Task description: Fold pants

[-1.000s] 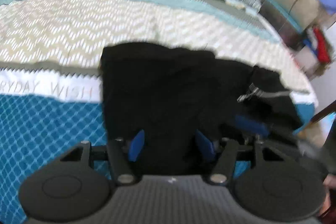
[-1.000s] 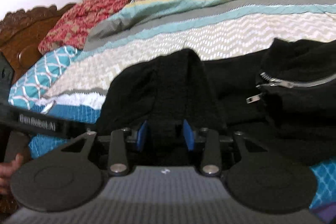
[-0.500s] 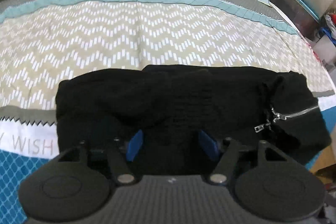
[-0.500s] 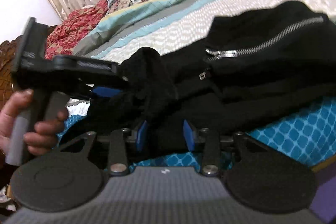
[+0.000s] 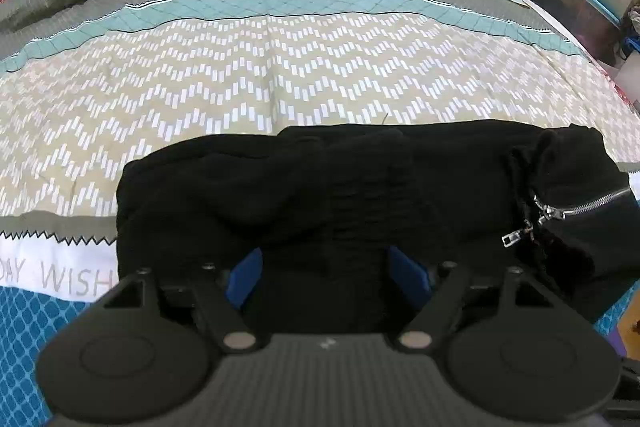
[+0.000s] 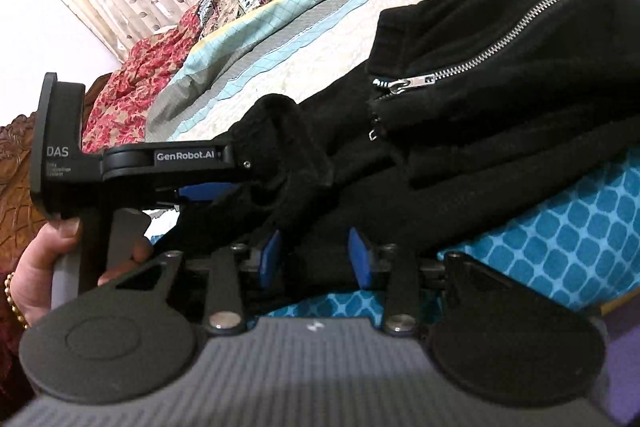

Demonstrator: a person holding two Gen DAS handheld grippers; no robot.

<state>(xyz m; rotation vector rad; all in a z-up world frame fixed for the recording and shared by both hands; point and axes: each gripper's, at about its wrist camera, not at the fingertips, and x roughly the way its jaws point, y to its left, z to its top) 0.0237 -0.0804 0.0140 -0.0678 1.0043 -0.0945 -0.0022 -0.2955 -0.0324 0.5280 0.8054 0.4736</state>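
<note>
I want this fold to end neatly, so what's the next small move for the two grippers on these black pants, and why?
Probably open the right gripper and draw both back. The black pants already lie folded on the bedspread. The left gripper has just been opening, with cloth between its fingers, while the right one appears clamped on a fold.

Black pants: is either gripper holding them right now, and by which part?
The right gripper is shut on the black pants at the near edge. The left gripper, its jaws just opening, straddles that edge without holding.
</note>
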